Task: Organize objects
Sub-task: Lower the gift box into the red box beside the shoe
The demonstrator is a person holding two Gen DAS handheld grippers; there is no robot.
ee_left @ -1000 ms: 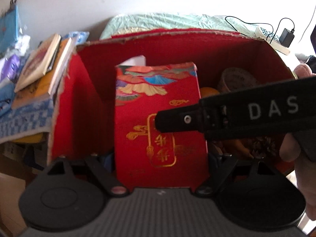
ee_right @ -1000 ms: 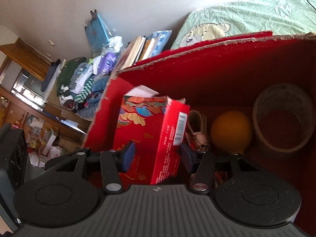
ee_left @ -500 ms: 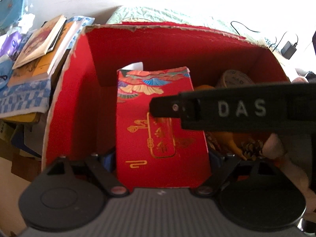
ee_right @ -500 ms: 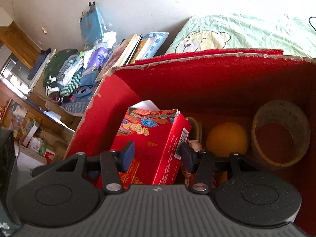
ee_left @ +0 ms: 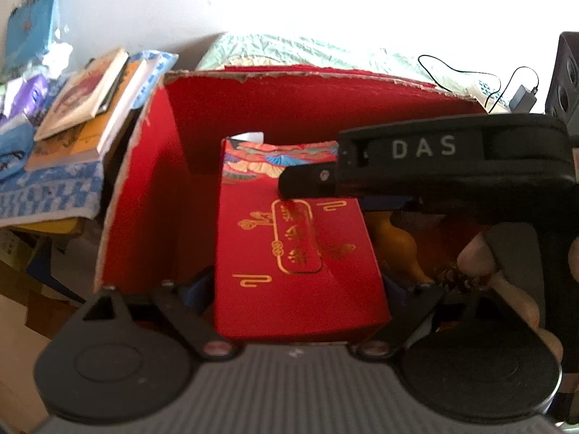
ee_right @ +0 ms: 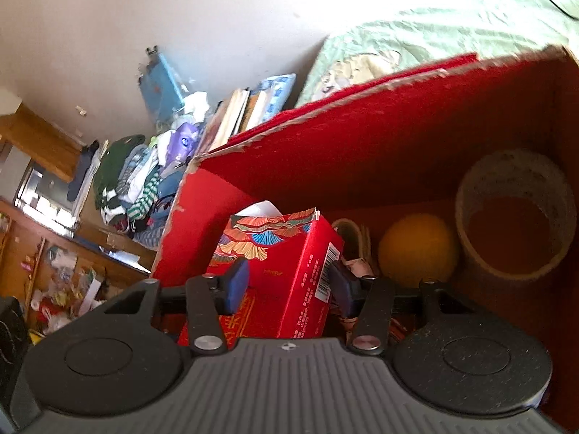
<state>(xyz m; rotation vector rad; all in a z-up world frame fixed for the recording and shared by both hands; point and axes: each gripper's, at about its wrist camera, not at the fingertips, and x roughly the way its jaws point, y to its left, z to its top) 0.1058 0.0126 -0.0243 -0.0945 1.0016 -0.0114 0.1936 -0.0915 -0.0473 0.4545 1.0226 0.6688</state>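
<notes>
Red carton (ee_left: 296,253): a printed box with gold characters and a fan pattern at its top end, standing inside the crate (ee_left: 144,188) toward its left part. A white slip (ee_right: 262,209) sticks out of its far end. A barcode runs down its right side in the right wrist view.

Left gripper (ee_left: 295,285): jaws spread wide, 1 blue pad on each side of the carton's near end. Whether the pads press the sides is not clear; the gap on each side looks small.

Right gripper (ee_right: 287,282): jaws also spread around the carton, left pad (ee_right: 237,278) just beside its front face, the right pad near the barcode edge. Contact cannot be told. In the left wrist view its black body marked DAS crosses above the carton from the right, with a hand (ee_left: 506,282) behind it.

Crate: red cardboard with torn, pale edges, open at the top.

Other contents: an orange ball (ee_right: 418,246) right of the carton, a tape roll (ee_right: 514,213) farther right against the back wall, a small strap-like item (ee_right: 349,242) between carton and ball.

Surroundings: books (ee_left: 83,108) stacked left of the crate on a blue checked cloth (ee_left: 47,191), a pile of clothes (ee_right: 137,177) beyond, a green pillow (ee_right: 434,32) behind the crate, a charger (ee_left: 523,97) and cable at the far right.
</notes>
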